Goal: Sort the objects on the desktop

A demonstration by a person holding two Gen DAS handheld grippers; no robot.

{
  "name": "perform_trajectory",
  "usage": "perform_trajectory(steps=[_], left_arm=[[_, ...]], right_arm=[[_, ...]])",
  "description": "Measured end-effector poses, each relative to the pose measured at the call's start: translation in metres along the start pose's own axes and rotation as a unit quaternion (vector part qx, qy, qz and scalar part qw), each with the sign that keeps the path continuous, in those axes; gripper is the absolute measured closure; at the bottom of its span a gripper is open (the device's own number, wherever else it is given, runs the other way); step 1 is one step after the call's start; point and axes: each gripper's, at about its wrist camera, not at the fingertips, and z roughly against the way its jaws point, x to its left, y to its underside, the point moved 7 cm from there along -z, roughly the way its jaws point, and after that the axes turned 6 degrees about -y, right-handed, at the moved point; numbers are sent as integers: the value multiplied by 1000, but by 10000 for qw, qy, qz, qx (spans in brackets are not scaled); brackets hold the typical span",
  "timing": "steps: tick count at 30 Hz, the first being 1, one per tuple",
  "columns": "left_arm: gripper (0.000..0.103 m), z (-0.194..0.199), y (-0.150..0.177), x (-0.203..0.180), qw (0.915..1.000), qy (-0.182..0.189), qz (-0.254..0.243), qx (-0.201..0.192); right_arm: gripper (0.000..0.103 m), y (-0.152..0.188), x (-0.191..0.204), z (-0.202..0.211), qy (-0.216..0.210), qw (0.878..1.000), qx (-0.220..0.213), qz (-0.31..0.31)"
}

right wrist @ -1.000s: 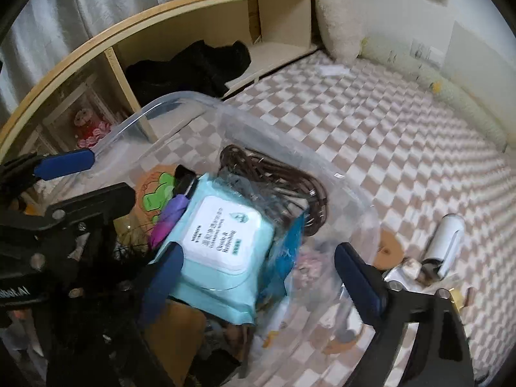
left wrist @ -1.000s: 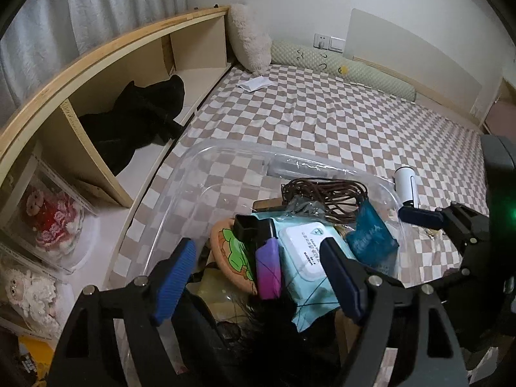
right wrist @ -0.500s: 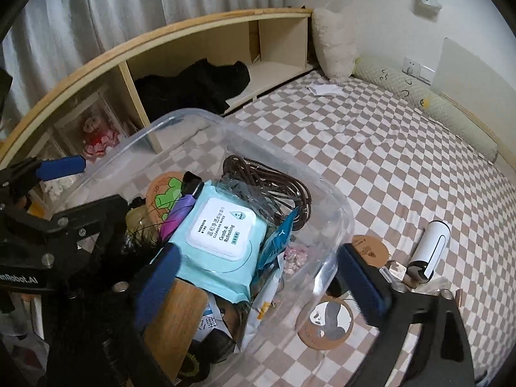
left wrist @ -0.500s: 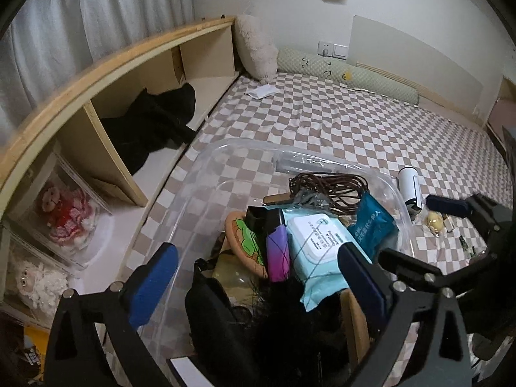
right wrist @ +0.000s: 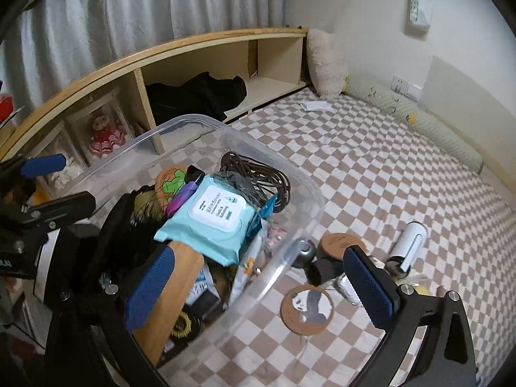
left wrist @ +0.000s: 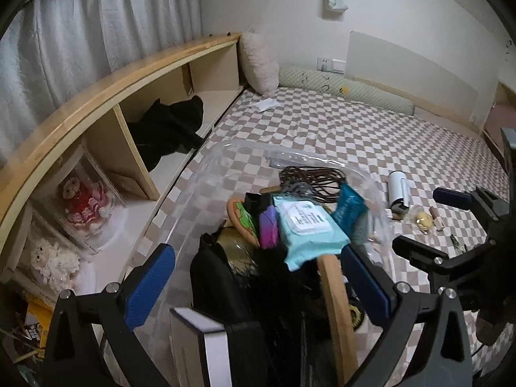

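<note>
A clear plastic bin (right wrist: 309, 190) sits on the checkered bed, full of things: a light-blue wipes pack (right wrist: 213, 216), a coil of brown cord (right wrist: 258, 177), a purple item (left wrist: 269, 229), a frog coaster (left wrist: 245, 222) and a wooden board (right wrist: 174, 293). My left gripper (left wrist: 258, 283) is open and empty above the bin's near end. My right gripper (right wrist: 261, 287) is open and empty over the bin's right rim. A panda coaster (right wrist: 306, 308), a brown coaster (right wrist: 342, 245) and a white cylinder (right wrist: 408, 245) lie on the bed right of the bin.
A wooden shelf (left wrist: 106, 103) runs along the left with black cloth (left wrist: 171, 129) and boxed dolls (left wrist: 84, 203) in it. A pillow (left wrist: 259, 61) and long bolster (left wrist: 348, 93) lie at the far wall. Small items (left wrist: 422, 219) lie near the white cylinder.
Both grippers have pulled back and up from the bin, so more of the bin and the bed shows. Both stay open and empty. The bin's contents have not moved.
</note>
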Motion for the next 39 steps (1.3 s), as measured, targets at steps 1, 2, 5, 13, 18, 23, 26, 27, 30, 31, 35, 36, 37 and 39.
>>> perform_trajectory(steps=[1, 2, 5, 13, 18, 23, 26, 27, 30, 31, 35, 36, 37, 39], left_arm=[[0, 5, 2, -1, 10000, 3, 17, -38], [0, 11, 4, -2, 10000, 10, 28, -79], [0, 27, 12, -5, 9997, -36, 30, -229], [0, 60, 37, -20, 9984, -164, 78, -536], [0, 70, 47, -29, 9977, -117, 185, -640], [0, 77, 58, -36, 9970, -118, 253, -716], [0, 83, 65, -41, 9964, -166, 237, -794], [0, 86, 68, -43, 9963, -174, 214, -819], [0, 94, 74, -48, 9955, -198, 161, -918], [0, 97, 77, -48, 9949, -231, 187, -969], [0, 98, 92, -49, 9951, -174, 340, -913], [0, 96, 96, -49, 9954, -142, 371, -874], [0, 95, 98, -49, 9955, -128, 392, -852], [0, 93, 104, -48, 9954, -153, 423, -844]], right_arm=[[0, 2, 0, 5, 10, 10000, -54, -1], [0, 4, 0, 11, 13, 9999, -105, -16], [0, 11, 0, 27, -28, 9997, -245, -80], [0, 34, 3, 74, 4, 9983, -580, 96], [0, 53, 0, 96, 64, 9970, -766, 117], [0, 71, -6, 112, 134, 9958, -905, 75], [0, 81, -9, 118, 161, 9956, -925, 58], [0, 85, -10, 120, 180, 9953, -948, 44], [0, 95, -14, 126, 227, 9944, -1033, -29], [0, 98, -16, 128, 213, 9942, -1049, -77], [0, 109, -23, 134, 219, 9930, -1134, -238], [0, 112, -25, 136, 232, 9927, -1152, -264], [0, 115, -27, 137, 246, 9924, -1169, -288], [0, 120, -31, 141, 270, 9917, -1210, -336]])
